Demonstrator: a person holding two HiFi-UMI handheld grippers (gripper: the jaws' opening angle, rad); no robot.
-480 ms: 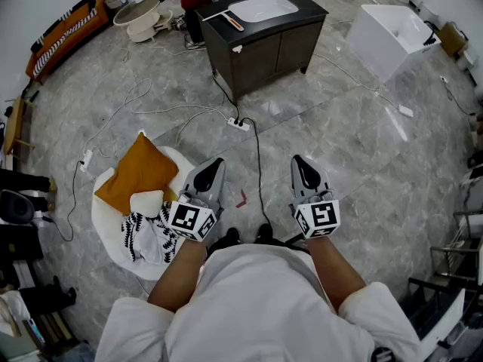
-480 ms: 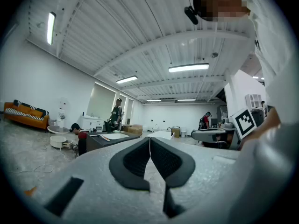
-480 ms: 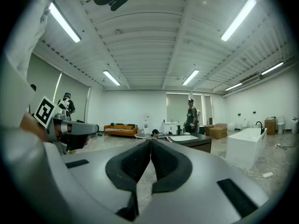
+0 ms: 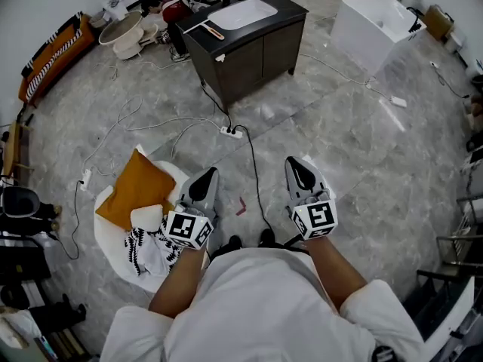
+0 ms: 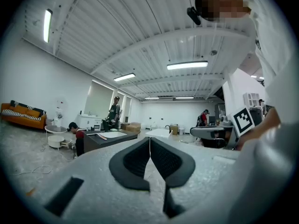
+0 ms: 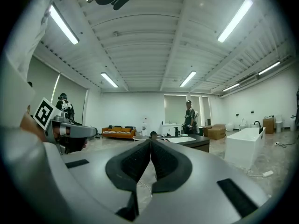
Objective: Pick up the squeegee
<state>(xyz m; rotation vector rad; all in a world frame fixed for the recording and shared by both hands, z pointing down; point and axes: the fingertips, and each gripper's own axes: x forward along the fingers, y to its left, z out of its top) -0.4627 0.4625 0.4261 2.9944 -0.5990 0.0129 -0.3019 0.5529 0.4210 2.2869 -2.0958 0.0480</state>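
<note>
Above floor (image 4: 339, 127): left claw (image 4: 210, 173), right claw (image 4: 294, 163) both closed, empty.

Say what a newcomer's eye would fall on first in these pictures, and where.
Two grippers, the left gripper and right gripper, both shut and empty, point forward over the grey floor. Ahead stands a dark cabinet with a white basin on top. An orange cushion lies at the left.

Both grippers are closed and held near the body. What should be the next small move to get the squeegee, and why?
Probably a step forward, toward the dark cabinet with the white sink. A long white and orange tool, likely the squeegee, lies on its top, far beyond the left gripper and the right gripper. Both are shut and empty.
</note>
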